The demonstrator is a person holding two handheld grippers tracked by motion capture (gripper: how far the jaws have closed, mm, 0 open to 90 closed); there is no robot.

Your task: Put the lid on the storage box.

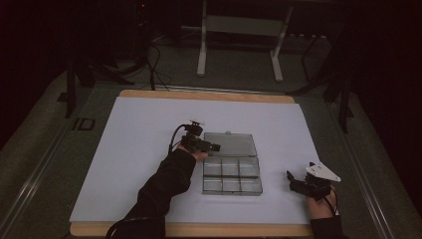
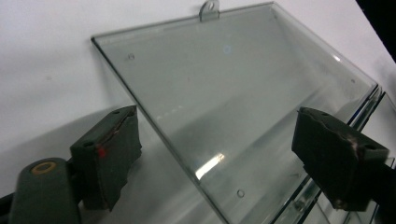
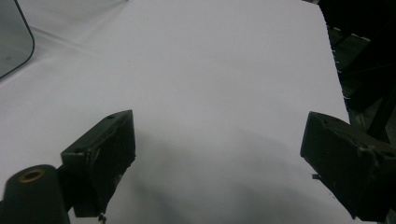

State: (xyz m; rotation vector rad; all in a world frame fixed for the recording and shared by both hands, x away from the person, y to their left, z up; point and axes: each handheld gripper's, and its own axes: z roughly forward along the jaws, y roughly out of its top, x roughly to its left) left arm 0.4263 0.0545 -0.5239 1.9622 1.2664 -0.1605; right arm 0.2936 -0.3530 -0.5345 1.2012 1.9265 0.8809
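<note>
So the white sheet (image 1: 139, 149) covers most of the table (image 1: 209, 94), and the clear plastic organizer box (image 1: 232, 177) sits mid-sheet with its lid (image 1: 230, 144) flipped open and lying flat behind it. The left gripper (image 1: 211, 147) is right at the lid's left edge. In the left gripper view the jaws are spread either side of that edge, not pinching it. The right gripper (image 1: 291, 177) sits off to the box's right, jaws spread over bare sheet. The compartments look empty, though it's dim and hard to be sure.
</note>
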